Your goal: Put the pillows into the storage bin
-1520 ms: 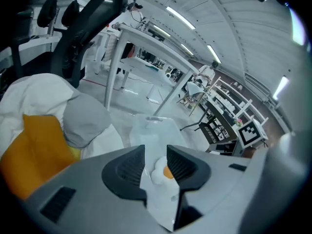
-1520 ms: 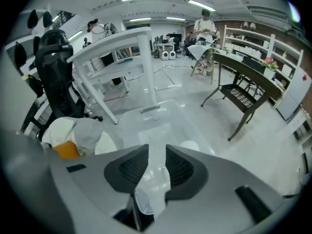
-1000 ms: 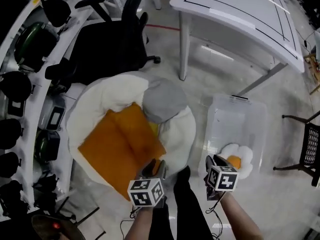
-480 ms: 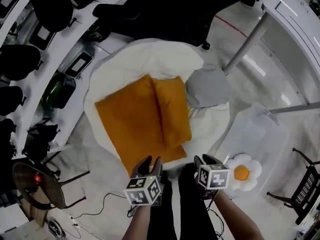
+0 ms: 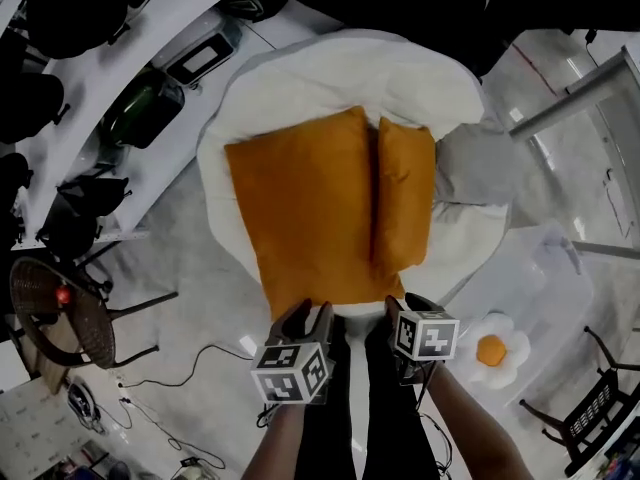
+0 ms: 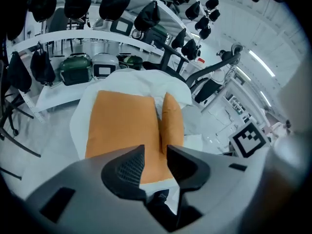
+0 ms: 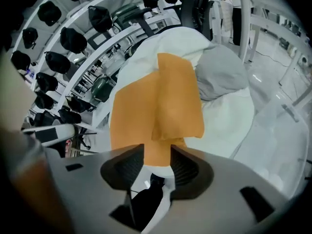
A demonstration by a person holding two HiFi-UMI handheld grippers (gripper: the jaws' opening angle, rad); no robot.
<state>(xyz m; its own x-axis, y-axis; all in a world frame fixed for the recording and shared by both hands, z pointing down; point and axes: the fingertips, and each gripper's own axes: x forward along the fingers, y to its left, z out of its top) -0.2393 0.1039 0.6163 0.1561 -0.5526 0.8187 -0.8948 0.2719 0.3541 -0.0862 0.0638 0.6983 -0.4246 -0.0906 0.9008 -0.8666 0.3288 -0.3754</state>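
**At the near edge of the white cushion [image 5: 350,68]: both claws empty**

Left claw [image 5: 308,317]: jaws apart, gripping nothing. Right claw [image 5: 404,306]: jaws have just been opening wider, nothing between them. Storage bin [image 5: 545,268], to its right, holds an egg-shaped pillow [image 5: 492,351]. Beyond, two orange pillows [image 5: 300,218] lie side by side on the cushion, with a gray pillow [image 5: 475,163] at its right edge.

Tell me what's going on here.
A person holds a hand-held gripper in each hand by the near edge of two orange pillows that lie side by side on a big white cushion. The left hand-held gripper is open and empty. The right hand-held gripper has just been opening its jaws, with nothing between them. A gray pillow sits beside the orange ones. To the right, a clear storage bin on the floor holds a flower-shaped pillow.
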